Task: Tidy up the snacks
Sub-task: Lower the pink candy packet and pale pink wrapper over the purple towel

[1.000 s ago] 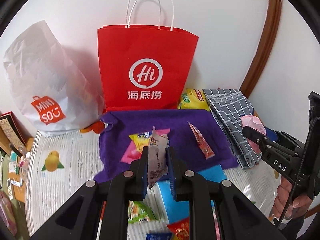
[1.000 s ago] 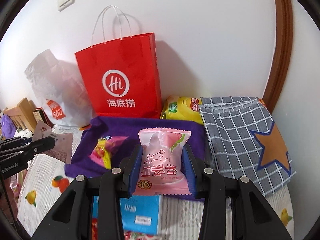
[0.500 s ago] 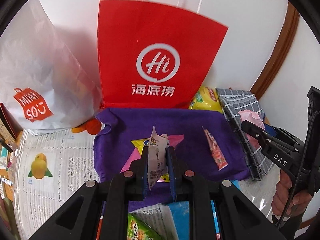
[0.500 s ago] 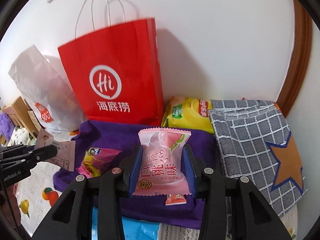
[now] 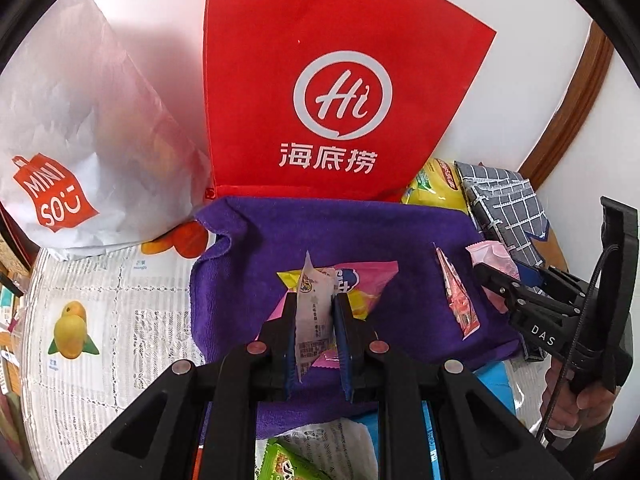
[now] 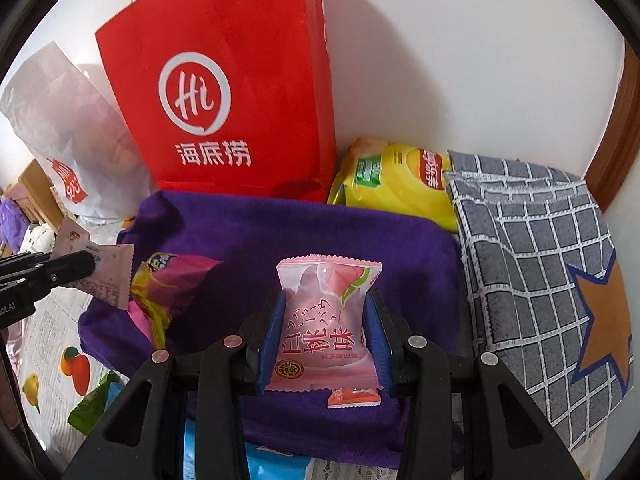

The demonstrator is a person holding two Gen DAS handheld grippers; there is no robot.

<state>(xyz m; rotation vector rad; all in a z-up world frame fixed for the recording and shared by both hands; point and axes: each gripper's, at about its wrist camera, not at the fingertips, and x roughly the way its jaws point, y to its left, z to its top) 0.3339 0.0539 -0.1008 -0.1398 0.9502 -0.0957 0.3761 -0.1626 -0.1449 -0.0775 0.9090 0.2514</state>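
Note:
My left gripper [image 5: 315, 308] is shut on a thin pale printed sachet [image 5: 314, 312], held edge-up over the purple cloth [image 5: 248, 264]. Under it lies a pink and yellow snack packet [image 5: 360, 284], and a slim red sachet [image 5: 456, 296] rests to the right. My right gripper [image 6: 326, 308] is shut on a pink peach-sweet packet [image 6: 324, 328], just above the purple cloth [image 6: 280, 232]. A small orange-red sachet [image 6: 354, 397] lies beneath it. The left gripper [image 6: 86, 266] with its pale sachet [image 6: 108, 276] shows at the left of the right wrist view.
A red paper bag [image 5: 340, 92] and a white paper bag [image 5: 80, 152] stand against the wall behind the cloth. A yellow crisp bag [image 6: 396, 184] and a grey checked cloth [image 6: 540, 248] lie at the right. Green and blue packets [image 5: 288, 464] lie near the front edge.
Both grippers have moved forward and down toward the purple cloth, each still holding its packet. The red bag and the cloth now look larger and closer.

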